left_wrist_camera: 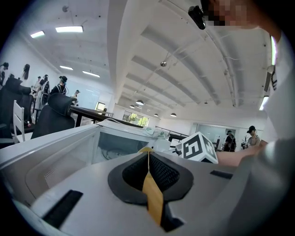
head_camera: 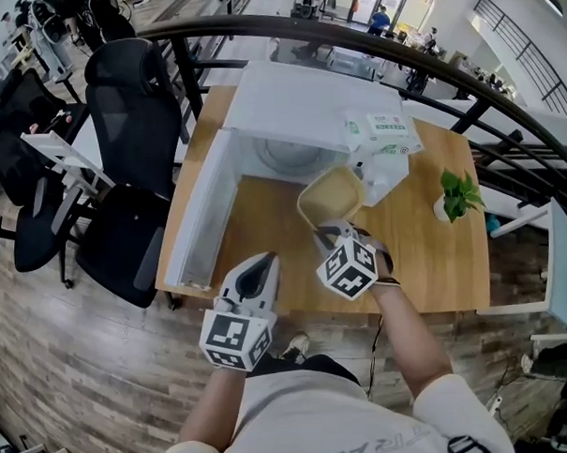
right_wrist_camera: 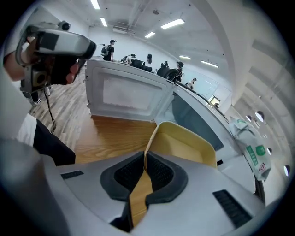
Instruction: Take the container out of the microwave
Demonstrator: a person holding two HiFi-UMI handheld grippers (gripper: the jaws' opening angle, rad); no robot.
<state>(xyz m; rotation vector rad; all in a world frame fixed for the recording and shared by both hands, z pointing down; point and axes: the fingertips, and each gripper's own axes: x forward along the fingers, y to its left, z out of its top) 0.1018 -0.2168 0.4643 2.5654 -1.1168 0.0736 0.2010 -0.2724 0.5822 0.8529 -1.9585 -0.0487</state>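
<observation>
The pale yellow container point(head_camera: 331, 195) hangs tilted above the wooden table point(head_camera: 435, 261), just in front of the open white microwave point(head_camera: 287, 103). My right gripper point(head_camera: 326, 231) is shut on its near rim; in the right gripper view the pads point(right_wrist_camera: 159, 173) pinch the thin edge of the container point(right_wrist_camera: 184, 145). The microwave door point(head_camera: 203, 215) is swung wide open to the left. My left gripper point(head_camera: 257, 265) hovers near the table's front edge, shut with nothing in it. In the left gripper view it point(left_wrist_camera: 148, 153) points level toward the microwave point(left_wrist_camera: 106, 138).
A white packet with green print point(head_camera: 383, 132) lies on top of the microwave. A small potted plant point(head_camera: 460, 196) stands at the table's right. Black office chairs point(head_camera: 129, 134) sit left of the table. A dark railing point(head_camera: 350, 35) runs behind.
</observation>
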